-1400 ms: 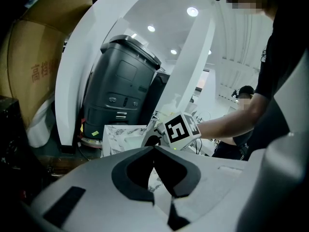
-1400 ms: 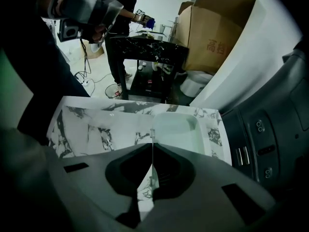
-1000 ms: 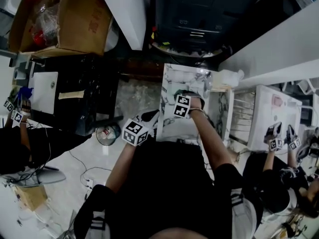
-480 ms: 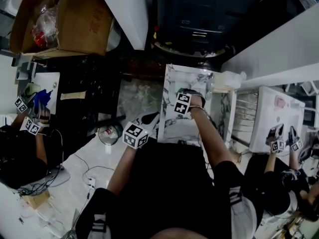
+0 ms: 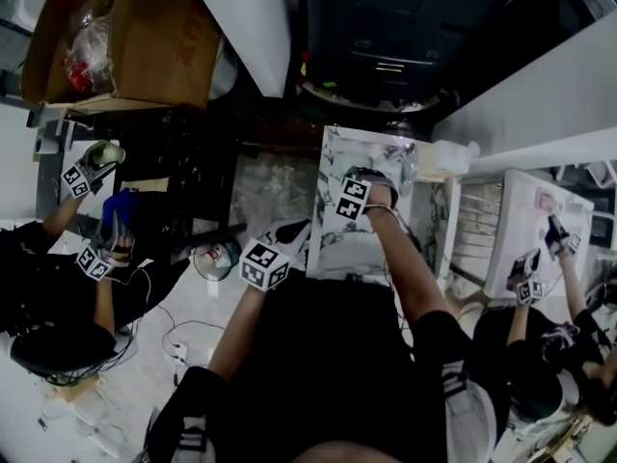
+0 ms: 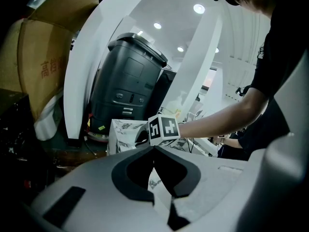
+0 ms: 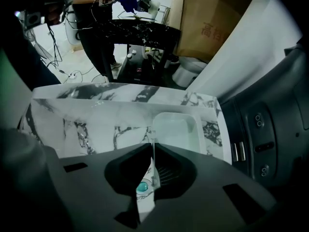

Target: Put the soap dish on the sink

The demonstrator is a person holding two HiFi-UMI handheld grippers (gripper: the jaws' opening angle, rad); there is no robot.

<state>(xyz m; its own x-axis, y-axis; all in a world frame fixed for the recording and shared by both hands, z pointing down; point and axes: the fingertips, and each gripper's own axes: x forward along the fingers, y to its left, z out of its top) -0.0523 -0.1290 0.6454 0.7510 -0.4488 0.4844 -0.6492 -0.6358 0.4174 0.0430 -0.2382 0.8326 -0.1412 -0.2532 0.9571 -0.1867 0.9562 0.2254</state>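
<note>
Placement looks nearly done: right gripper [image 7: 153, 148], jaws just easing open yet pinching the dish [image 7: 176, 127] rim on the sink [image 7: 87, 124], should release and lift; left gripper [image 6: 154, 150] hangs clenched, empty.

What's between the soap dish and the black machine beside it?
Only a bare strip of marbled countertop lies between the soap dish and the black machine, seen in the right gripper view.

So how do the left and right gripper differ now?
Jaws of the left gripper are shut and empty; those of the right gripper have just been opening, with the soap dish rim between them. The left points forward, the right down at the sink. Both bear marker cubes.
</note>
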